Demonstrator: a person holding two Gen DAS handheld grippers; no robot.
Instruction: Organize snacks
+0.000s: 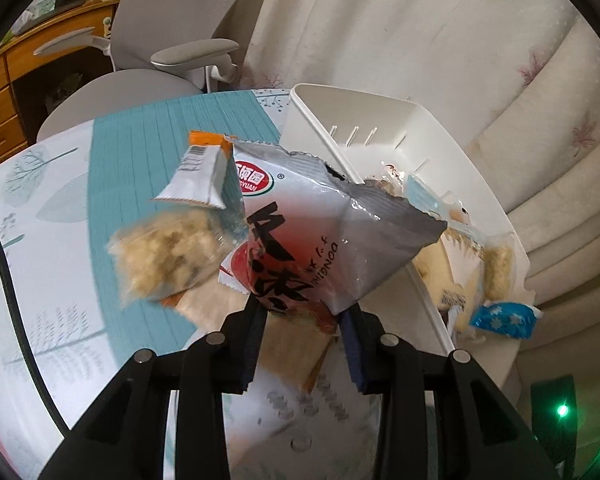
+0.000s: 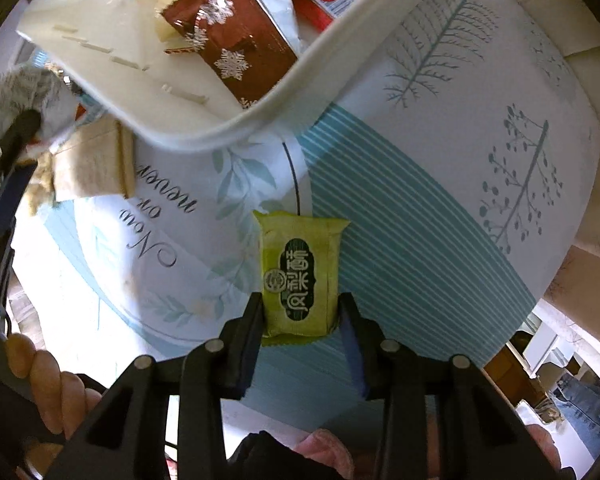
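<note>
My left gripper is shut on a silver and red snack bag and holds it above the table, beside the white bin. A clear pack of pale crumbly snack and a small white and orange packet hang blurred at the bag's left. My right gripper is shut on a green pineapple cake packet over the patterned tablecloth. The white bin lies ahead in the right wrist view, holding a brown snowflake packet and other snacks.
A flat beige packet lies on the table under the left gripper; it also shows in the right wrist view. A blue snowflake packet sits at the bin's near corner. A grey office chair stands behind the table. A cream sofa is at right.
</note>
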